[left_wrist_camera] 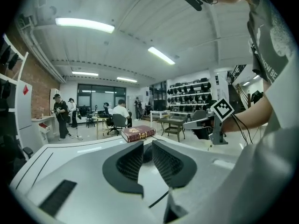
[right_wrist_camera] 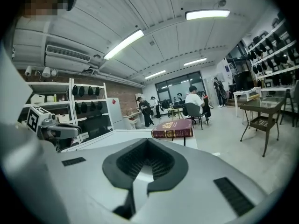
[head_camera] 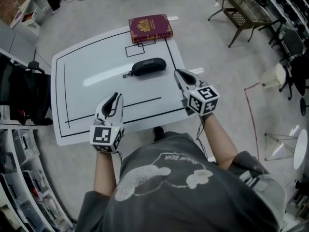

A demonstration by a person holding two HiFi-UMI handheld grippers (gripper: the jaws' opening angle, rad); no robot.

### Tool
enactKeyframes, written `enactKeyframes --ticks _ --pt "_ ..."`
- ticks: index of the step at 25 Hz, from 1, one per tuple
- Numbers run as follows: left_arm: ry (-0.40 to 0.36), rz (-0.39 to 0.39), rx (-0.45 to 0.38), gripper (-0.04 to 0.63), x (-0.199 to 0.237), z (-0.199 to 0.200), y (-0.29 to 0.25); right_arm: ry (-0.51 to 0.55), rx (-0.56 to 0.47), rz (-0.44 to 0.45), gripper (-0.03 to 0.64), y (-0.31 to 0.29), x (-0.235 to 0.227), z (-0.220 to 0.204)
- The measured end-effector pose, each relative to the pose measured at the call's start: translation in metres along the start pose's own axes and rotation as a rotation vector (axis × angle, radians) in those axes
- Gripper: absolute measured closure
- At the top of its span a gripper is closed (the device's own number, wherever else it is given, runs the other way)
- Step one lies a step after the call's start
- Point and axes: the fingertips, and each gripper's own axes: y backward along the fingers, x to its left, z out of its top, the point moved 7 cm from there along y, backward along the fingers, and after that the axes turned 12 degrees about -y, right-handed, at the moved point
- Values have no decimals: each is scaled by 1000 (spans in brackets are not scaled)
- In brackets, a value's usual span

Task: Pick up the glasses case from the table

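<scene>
The black glasses case (head_camera: pixel 147 66) lies on the white table (head_camera: pixel 87 76), its zipper pull toward the left. My left gripper (head_camera: pixel 116 96) hovers over the table's near part, short of the case and to its left; in the left gripper view its jaws (left_wrist_camera: pixel 144 146) stand a narrow slit apart with nothing held. My right gripper (head_camera: pixel 178 73) sits just right of the case at the table's right edge, and the right gripper view shows it (right_wrist_camera: pixel 148 143) shut and empty. The case is hidden in the right gripper view.
A dark red book (head_camera: pixel 150 28) lies at the table's far edge beyond the case, also seen as the book (left_wrist_camera: pixel 138 133) and the book (right_wrist_camera: pixel 173 129). A brown side table (head_camera: pixel 244 8) stands far right. Shelves (head_camera: pixel 19 168) line the left. People sit and stand far back.
</scene>
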Motion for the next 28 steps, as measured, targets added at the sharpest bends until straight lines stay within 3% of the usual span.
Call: enactKeyframes --ticks 4,9,15,20,28 --pt "-31 -96 51 409 -6 5 -43 -4 7 3 617 -12 -27 11" --pt "-107 -252 104 298 -12 7 -100 -23 20 -7 617 -25 -55 18" --pt "-209 -376 238 240 -8 -4 -156 -46 41 -9 617 -43 -78 24" --pt "-277 -463 349 232 -6 -15 -190 -53 72 -7 617 -58 -90 27" --pt "-434 -562 440 202 -14 -31 -228 -60 104 10 617 -77 -97 24"
